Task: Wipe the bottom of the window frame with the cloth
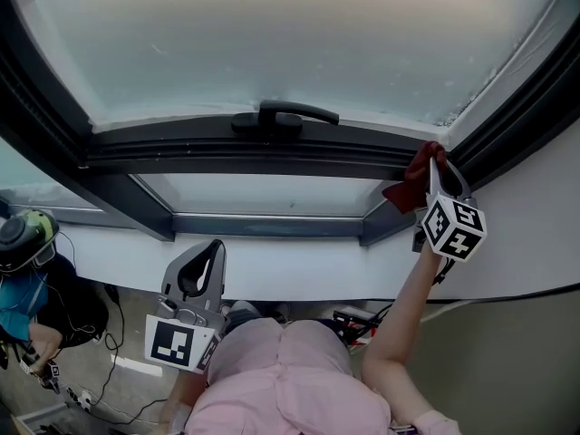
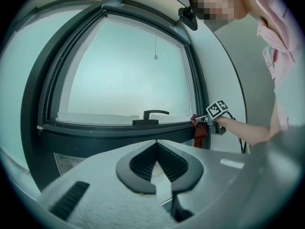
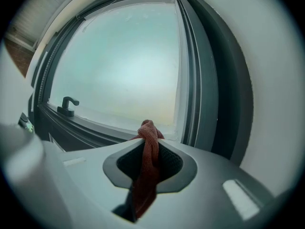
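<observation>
Left tool (image 1: 207, 259) low before white sill (image 1: 299, 275), tips pressed together, nothing between, well apart from work. Bottom of window frame (image 1: 227, 152): long open run of dark rail, handle (image 1: 285, 116) above mid-span. Red cloth (image 1: 410, 181) at rail's right end, touching corner where right upright (image 1: 517, 93) begins. My right tool (image 1: 434, 166) pinches cloth, bunch poking past tips.

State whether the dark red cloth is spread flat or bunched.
Bunched: the dark red cloth is twisted into a rope, pinched in the right tool.
</observation>
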